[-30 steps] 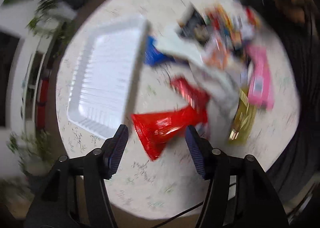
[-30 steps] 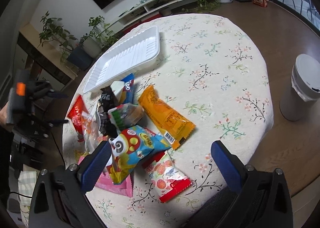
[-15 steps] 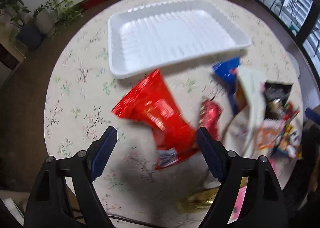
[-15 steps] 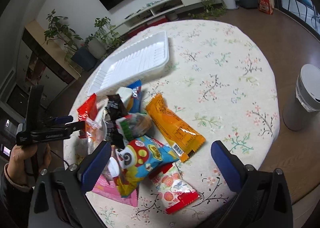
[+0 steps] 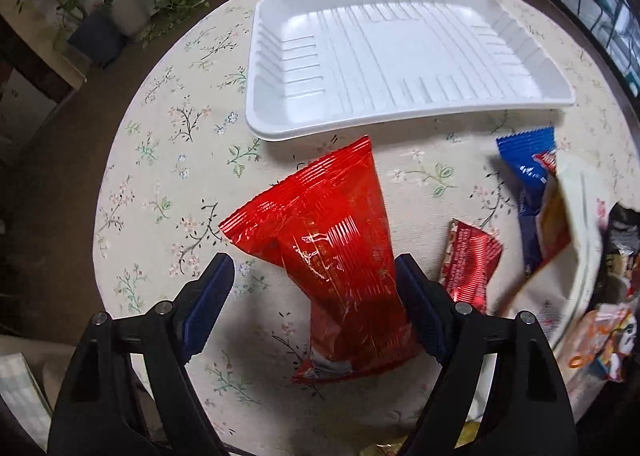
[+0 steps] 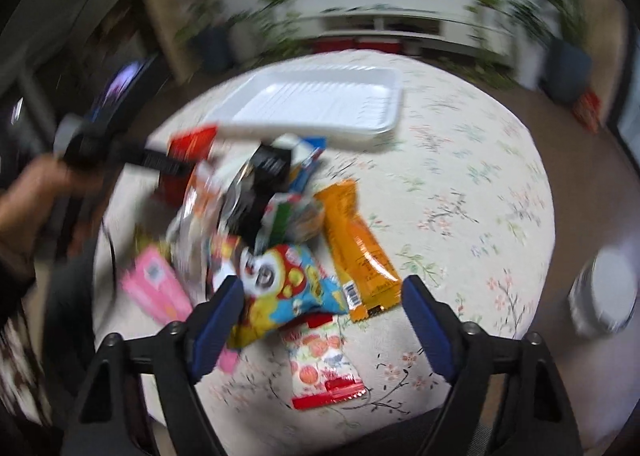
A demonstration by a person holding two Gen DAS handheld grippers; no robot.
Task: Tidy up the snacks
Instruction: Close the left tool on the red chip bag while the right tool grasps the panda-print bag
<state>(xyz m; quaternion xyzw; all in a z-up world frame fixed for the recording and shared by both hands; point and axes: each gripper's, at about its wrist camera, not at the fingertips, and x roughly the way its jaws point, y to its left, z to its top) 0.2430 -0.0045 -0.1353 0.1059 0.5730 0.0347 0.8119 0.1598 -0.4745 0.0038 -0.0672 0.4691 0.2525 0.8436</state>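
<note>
Straddling a shiny red foil snack bag (image 5: 340, 256) near the round floral-clothed table (image 5: 168, 159)'s left edge, the left gripper (image 5: 310, 280) is gaping wide, gripping nothing. Beyond it a ribbed white plastic tray (image 5: 400, 51) is sitting empty. Rightward, the right gripper (image 6: 322, 310) is narrowing its jaws, unclamped, over a blue cartoon-printed packet (image 6: 288, 288) heading the snack pile.

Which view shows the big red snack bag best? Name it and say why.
The left wrist view: the big red snack bag lies sharp and nearly whole between the open left tongs. The right wrist view is blurred and shows only a red corner behind the pile.
</note>
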